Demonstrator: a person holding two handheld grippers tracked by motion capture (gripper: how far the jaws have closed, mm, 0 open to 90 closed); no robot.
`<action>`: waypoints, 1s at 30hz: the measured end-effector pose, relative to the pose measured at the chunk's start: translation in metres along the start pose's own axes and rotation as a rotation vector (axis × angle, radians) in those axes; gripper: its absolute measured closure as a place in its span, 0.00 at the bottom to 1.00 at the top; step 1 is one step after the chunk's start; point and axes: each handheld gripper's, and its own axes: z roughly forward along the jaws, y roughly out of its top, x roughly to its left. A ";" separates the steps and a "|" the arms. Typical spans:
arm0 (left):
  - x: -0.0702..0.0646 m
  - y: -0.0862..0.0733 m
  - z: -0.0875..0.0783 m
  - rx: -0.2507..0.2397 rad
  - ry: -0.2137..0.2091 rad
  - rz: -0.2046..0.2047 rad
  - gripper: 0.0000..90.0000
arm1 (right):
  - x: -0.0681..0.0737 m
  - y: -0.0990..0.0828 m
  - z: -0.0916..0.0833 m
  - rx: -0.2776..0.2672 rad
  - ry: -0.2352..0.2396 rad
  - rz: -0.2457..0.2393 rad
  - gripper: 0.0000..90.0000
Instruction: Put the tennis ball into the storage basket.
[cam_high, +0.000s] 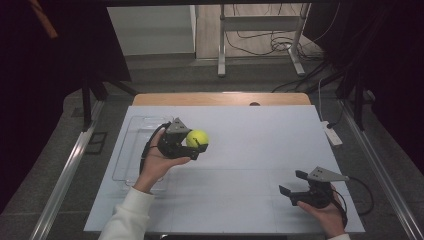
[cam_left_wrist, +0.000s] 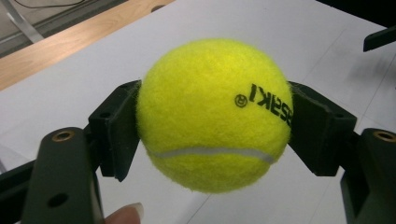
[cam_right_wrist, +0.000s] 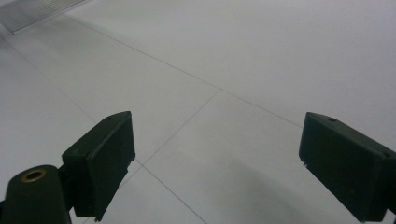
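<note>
A yellow tennis ball (cam_high: 197, 138) is held off the white table sheet (cam_high: 250, 135), left of centre, with my left gripper (cam_high: 195, 141) shut on it. In the left gripper view the ball (cam_left_wrist: 212, 114) sits squeezed between both black pads (cam_left_wrist: 116, 126), with black lettering on its right side. My right gripper (cam_high: 291, 184) rests low at the front right, jaws wide open and pointing left. The right gripper view shows its gripper (cam_right_wrist: 215, 163) with bare white sheet between the pads (cam_right_wrist: 105, 158).
A clear plastic tray (cam_high: 131, 150) lies on the left side of the sheet, partly under my left hand. A wooden table edge (cam_high: 220, 98) runs along the far side. Dark curtains, a metal stand (cam_high: 260, 30) and floor cables (cam_high: 300, 70) lie beyond.
</note>
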 end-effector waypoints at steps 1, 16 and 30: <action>0.000 0.000 -0.001 -0.003 0.002 -0.002 0.29 | 0.000 0.000 0.000 -0.001 0.001 0.001 0.12; 0.007 0.000 -0.008 -0.030 0.021 -0.011 0.29 | 0.000 0.000 0.000 -0.002 0.002 0.001 0.12; 0.017 -0.002 -0.020 -0.067 0.046 -0.046 0.29 | 0.000 0.000 0.000 -0.003 0.002 0.000 0.12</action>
